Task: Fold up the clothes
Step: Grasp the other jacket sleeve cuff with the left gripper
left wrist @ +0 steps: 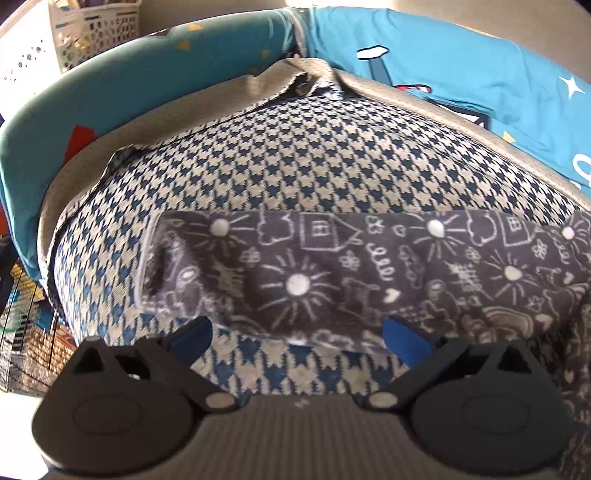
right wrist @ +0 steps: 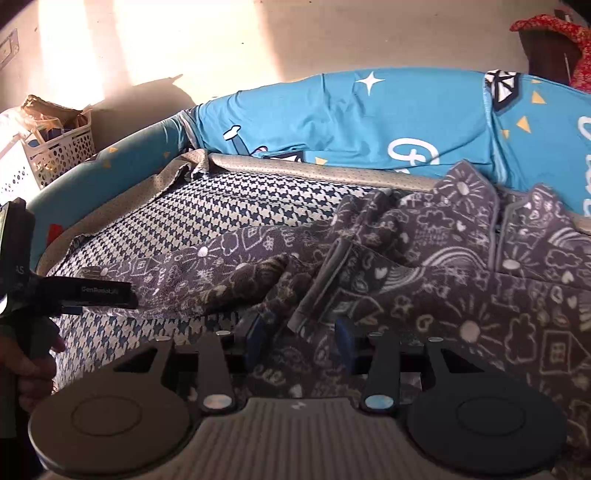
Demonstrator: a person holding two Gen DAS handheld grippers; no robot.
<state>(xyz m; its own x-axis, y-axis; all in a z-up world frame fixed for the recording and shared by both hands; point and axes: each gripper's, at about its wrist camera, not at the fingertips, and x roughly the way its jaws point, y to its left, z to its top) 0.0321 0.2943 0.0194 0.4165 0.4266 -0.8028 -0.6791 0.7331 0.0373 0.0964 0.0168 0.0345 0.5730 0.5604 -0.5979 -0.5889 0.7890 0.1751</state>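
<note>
A dark grey garment point(left wrist: 332, 273) printed with white doodles lies spread on a blue-and-cream houndstooth cover point(left wrist: 295, 155). In the left wrist view one long folded part of it, maybe a sleeve, stretches across just ahead of my left gripper point(left wrist: 299, 339), which is open with its blue pads wide apart and nothing pinched. In the right wrist view the garment point(right wrist: 443, 295) is rumpled, with a ribbed grey edge point(right wrist: 321, 288) pointing toward my right gripper point(right wrist: 300, 339). That gripper hovers open above the cloth, its pads apart. The left gripper point(right wrist: 110, 295) shows at the far left, held by a hand point(right wrist: 33, 362).
Bright blue cartoon-print bedding point(right wrist: 369, 122) is banked up behind the houndstooth cover point(right wrist: 221, 206). A white perforated basket point(right wrist: 55, 151) stands at the back left by the wall. A red patterned cloth point(right wrist: 554, 33) hangs at the top right. The cover's left edge drops off toward the floor point(left wrist: 33, 332).
</note>
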